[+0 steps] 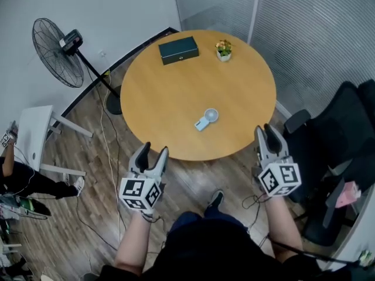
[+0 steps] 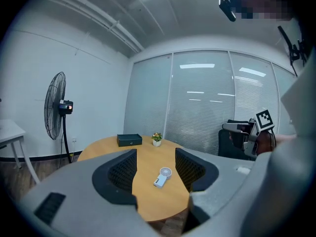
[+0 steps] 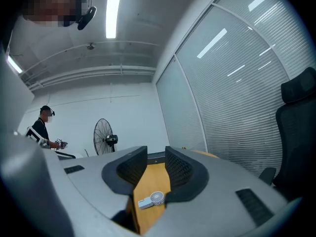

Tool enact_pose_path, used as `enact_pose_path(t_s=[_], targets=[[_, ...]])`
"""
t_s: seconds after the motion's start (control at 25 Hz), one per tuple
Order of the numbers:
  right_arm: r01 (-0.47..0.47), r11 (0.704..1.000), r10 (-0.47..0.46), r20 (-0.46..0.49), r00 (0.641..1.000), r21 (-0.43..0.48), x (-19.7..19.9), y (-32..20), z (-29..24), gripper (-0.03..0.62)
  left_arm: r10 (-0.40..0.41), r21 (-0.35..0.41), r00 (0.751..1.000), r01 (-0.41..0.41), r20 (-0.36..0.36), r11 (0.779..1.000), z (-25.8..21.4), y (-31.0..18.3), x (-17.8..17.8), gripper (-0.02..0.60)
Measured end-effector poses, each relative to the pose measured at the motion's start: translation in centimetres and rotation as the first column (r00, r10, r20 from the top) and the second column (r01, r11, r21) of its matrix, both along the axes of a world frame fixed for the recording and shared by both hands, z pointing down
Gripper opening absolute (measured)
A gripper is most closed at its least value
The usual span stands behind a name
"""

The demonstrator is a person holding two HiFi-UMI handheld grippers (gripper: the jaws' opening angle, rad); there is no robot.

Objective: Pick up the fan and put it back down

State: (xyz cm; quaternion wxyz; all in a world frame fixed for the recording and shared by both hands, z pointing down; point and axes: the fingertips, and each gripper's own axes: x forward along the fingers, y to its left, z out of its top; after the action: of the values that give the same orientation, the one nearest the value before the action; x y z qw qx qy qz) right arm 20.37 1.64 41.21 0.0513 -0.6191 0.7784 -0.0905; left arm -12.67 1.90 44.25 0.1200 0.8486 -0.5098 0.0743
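A small white handheld fan (image 1: 206, 119) lies flat on the round wooden table (image 1: 176, 98), near its front edge. The same fan (image 2: 161, 176) shows between the jaws in the left gripper view, well ahead of them, and the fan (image 3: 150, 200) shows low in the right gripper view. My left gripper (image 1: 153, 152) hovers open off the table's front left edge. My right gripper (image 1: 268, 132) is open at the table's front right edge. Neither touches the fan, and nothing sits between either pair of jaws.
A dark box (image 1: 179, 50) and a small potted plant (image 1: 223, 50) stand at the table's far side. A standing floor fan (image 1: 58, 52) is at the left wall, a black office chair (image 1: 337, 139) to the right, a white desk (image 1: 32, 136) and another person (image 1: 23, 180) at far left.
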Motion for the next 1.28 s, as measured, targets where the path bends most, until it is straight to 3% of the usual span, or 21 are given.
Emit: enact_pose_path(t_s=[0.4,0.68,0.92,1.16,1.28], targets=[[-0.034,0.999,0.034,0.012,0.999,-0.042,2.7,-2.6,1.3,0.112,0.056,-0.020,0.998,-0.055,0.023,0.998,1.4,-4.5,4.1,0.235],[-0.132,0.990,0.132,-0.018,0.991,-0.048,3.9,-4.7,1.1,0.107,0.200,-0.052,0.979,-0.198,0.041,0.979,4.2,-10.1,7.8,0.235],[-0.258,0.965,0.256,-0.040,0.966,-0.053,4.5,-6.6,0.5,0.102,0.346,-0.105,0.933,-0.336,0.095,0.936,8.4,-14.6,10.7,0.233],[-0.357,0.933,0.353,-0.071,0.933,-0.047,3.5,-8.8,-0.1,0.101,0.512,-0.198,0.850,-0.484,0.126,0.852,13.7,-16.3,13.4,0.235],[-0.384,0.922,0.380,-0.075,0.922,-0.056,3.0,-9.2,0.6,0.100,0.555,-0.239,0.820,-0.516,0.141,0.823,16.2,-17.1,14.0,0.235]])
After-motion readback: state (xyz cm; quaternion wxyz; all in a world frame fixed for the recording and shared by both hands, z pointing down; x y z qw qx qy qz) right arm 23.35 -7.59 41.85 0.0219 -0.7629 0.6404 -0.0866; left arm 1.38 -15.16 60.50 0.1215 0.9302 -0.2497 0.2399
